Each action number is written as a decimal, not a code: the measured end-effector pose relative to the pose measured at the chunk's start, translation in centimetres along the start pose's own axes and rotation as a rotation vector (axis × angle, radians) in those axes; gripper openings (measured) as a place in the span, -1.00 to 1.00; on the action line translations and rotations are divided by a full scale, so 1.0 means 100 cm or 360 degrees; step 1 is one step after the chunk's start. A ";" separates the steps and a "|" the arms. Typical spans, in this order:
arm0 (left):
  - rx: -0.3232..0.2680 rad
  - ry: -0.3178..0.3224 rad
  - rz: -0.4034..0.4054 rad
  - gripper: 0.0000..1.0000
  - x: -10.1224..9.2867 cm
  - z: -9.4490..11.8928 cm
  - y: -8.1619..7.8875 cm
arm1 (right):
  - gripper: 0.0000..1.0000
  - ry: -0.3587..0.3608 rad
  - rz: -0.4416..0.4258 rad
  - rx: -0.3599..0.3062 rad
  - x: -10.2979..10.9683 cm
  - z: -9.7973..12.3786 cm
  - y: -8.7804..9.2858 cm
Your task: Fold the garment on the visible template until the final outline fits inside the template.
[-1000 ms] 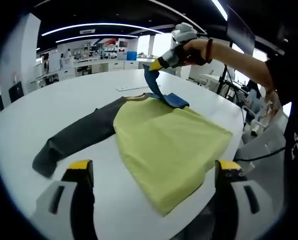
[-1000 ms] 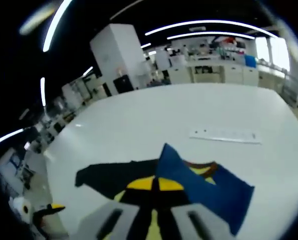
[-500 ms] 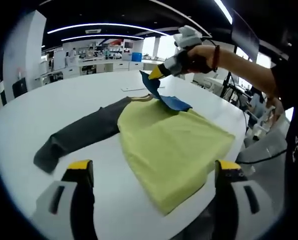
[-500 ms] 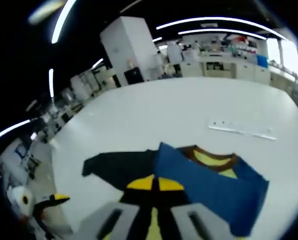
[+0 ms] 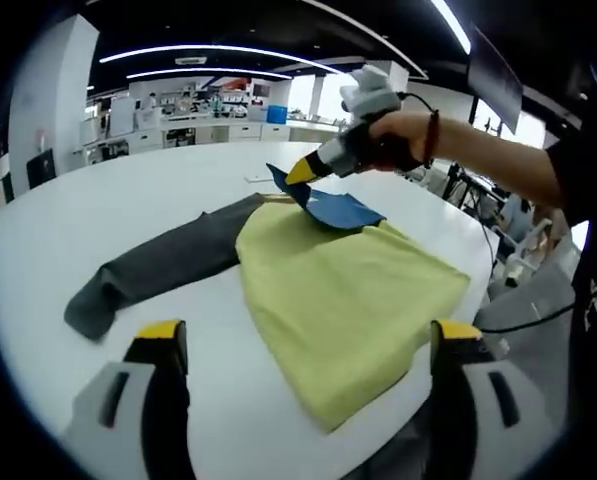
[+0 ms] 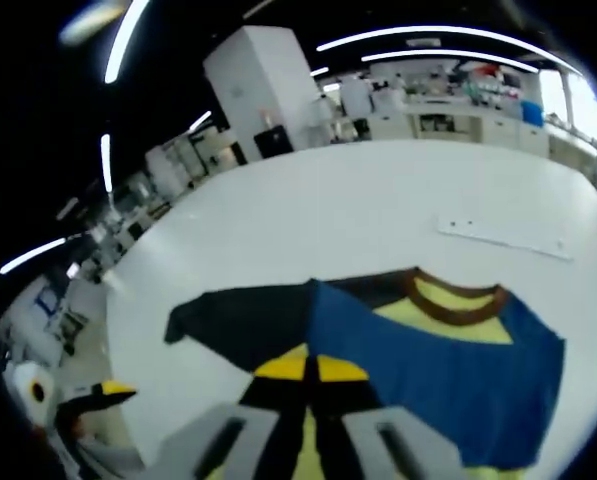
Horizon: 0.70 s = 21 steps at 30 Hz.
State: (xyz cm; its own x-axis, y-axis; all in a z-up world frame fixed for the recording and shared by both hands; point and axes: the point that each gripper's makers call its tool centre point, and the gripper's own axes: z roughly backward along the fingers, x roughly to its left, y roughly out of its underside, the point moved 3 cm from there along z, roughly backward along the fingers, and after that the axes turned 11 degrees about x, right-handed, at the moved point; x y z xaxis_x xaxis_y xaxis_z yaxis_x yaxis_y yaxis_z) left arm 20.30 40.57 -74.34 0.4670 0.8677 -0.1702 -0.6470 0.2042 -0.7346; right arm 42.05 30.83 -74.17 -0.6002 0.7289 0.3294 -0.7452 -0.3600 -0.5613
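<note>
Both jaws of the left hand-held gripper (image 5: 300, 345) stand wide apart at the bottom of the left gripper view, yellow-tipped, with nothing between them; their lower parts are cut off by the frame edge. Just beyond them lies the garment (image 5: 348, 295), a soft yellow-green shirt body spread flat on the white desk (image 5: 128, 200), its near corner reaching the desk's edge. A dark grey sleeve (image 5: 163, 265) stretches out to the left, its cuff end slightly bunched. Farther on, the right hand-held gripper (image 5: 300, 172), held by a person's hand (image 5: 393, 140), has its yellow tips pinched together on the blue sleeve (image 5: 333, 208), lifting a corner of it over the collar area while the rest drapes onto the yellow cloth. In the right gripper view its jaws are pressed tight, the pinched fabric edge hidden behind them; the blue sleeve (image 6: 438, 365) covers part of the brown-trimmed neckline (image 6: 456, 305). A thin white strip (image 6: 503, 238) lies well apart on the desk. No template outline can be made out. Cabinets and ceiling light strips beyond are blurred.
</note>
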 end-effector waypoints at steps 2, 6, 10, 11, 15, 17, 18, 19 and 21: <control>0.0001 0.0002 0.0005 0.97 -0.001 0.000 0.000 | -1.00 -0.0004 0.0009 0.0003 0.003 -0.003 0.003; 0.0013 0.0009 0.0001 0.97 -0.003 -0.002 0.000 | -1.00 -0.0090 -0.0005 -0.0046 0.011 -0.011 0.005; 0.0012 0.0012 -0.0007 0.97 -0.005 -0.003 -0.001 | -0.90 -0.0112 0.0015 -0.0053 0.011 -0.010 0.007; 0.0010 0.0012 -0.0004 0.97 -0.005 -0.003 -0.002 | -0.82 -0.0101 0.0034 -0.0057 0.010 -0.009 0.008; 0.0011 0.0025 -0.0005 0.98 -0.005 -0.003 -0.002 | -0.36 -0.0059 0.0048 -0.0094 0.004 -0.002 0.013; 0.0012 0.0026 -0.0016 0.98 -0.007 -0.003 -0.003 | -0.17 -0.0049 0.0066 -0.0097 0.002 0.000 0.014; 0.0010 0.0027 -0.0019 0.98 -0.006 -0.003 -0.003 | -0.05 -0.0047 0.0071 -0.0098 0.002 0.001 0.015; 0.0008 0.0027 -0.0019 0.98 -0.006 -0.002 -0.004 | 0.02 -0.0045 0.0076 -0.0103 0.000 0.001 0.014; -0.0009 0.0027 -0.0018 0.98 -0.006 -0.002 -0.006 | 0.15 -0.0048 0.0110 -0.0095 -0.001 0.003 0.017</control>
State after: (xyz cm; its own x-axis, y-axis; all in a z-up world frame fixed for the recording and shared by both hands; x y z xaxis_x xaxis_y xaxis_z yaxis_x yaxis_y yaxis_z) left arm 20.50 39.81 -73.95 0.4848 0.8574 -0.1730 -0.6380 0.2113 -0.7405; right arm 40.76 29.97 -74.91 -0.6588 0.6852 0.3106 -0.6836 -0.3728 -0.6274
